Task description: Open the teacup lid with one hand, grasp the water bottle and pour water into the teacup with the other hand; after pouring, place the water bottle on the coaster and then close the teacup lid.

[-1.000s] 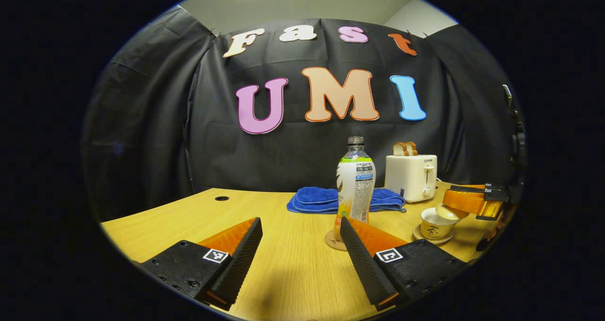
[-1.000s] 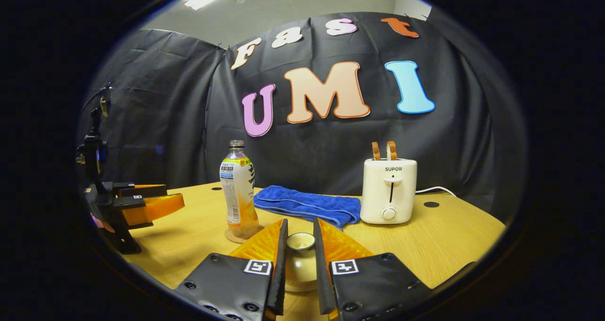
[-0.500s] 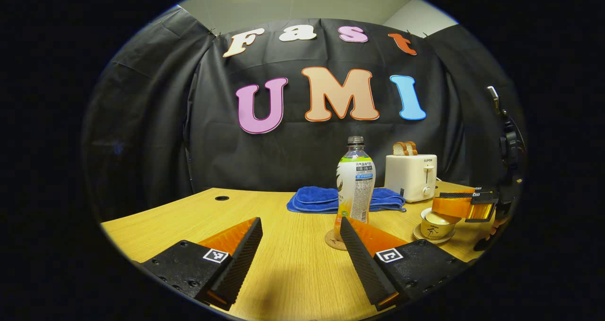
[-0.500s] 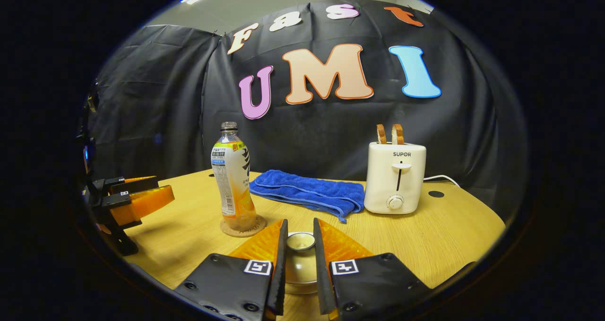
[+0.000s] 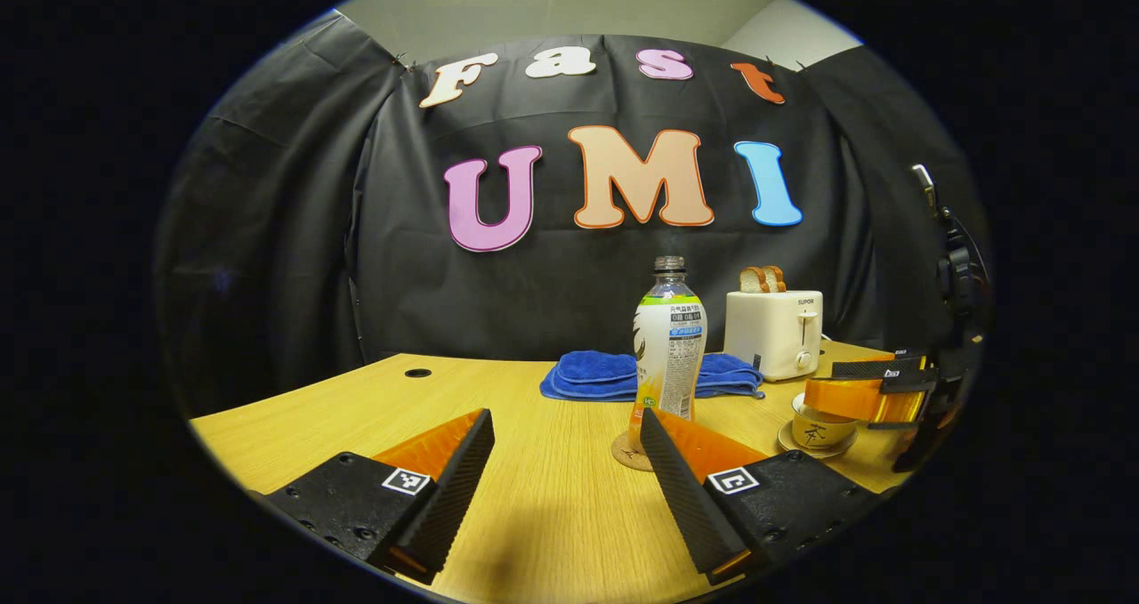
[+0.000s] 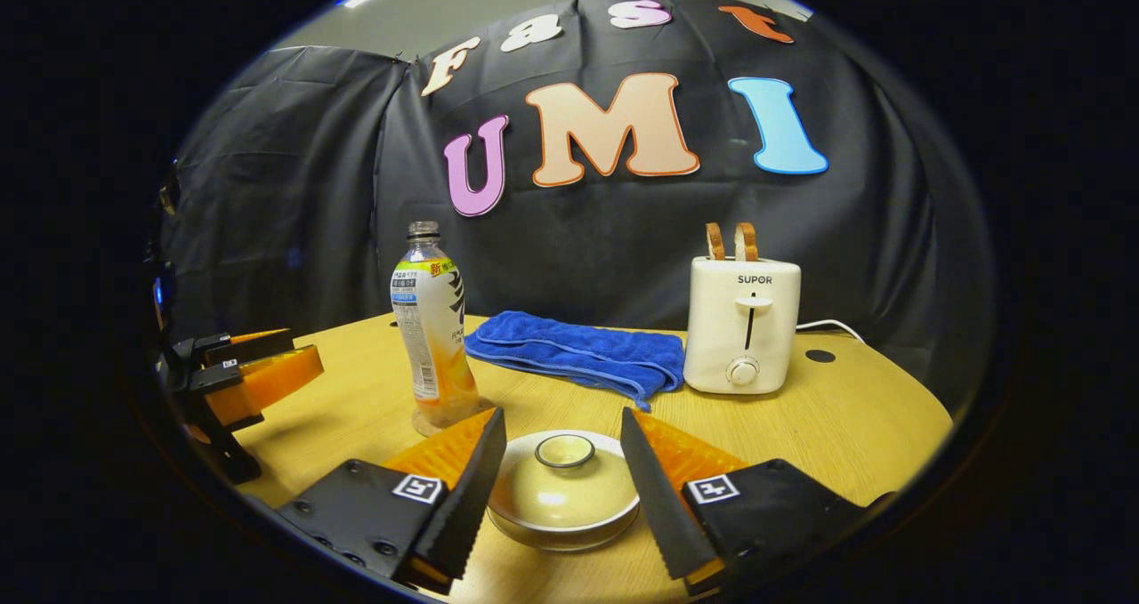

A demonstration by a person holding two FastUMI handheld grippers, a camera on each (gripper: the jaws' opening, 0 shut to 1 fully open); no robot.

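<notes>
Cream lid (image 6: 562,488) seated on cup (image 5: 817,430), between spread fingers of right gripper (image 6: 562,488), untouched. Could get nudged askew if gripper lifts crookedly. Left gripper (image 5: 567,471) open, short of bottle (image 5: 669,348) on coaster (image 5: 630,453), beyond cup's left.

On the tabletop (image 6: 854,426), the bottle (image 6: 432,333) stands on a coaster (image 5: 628,452). Right of the bottle lies the towel (image 6: 574,359), then the toaster (image 6: 743,324). The lidded teacup (image 6: 562,488) sits before the towel.
</notes>
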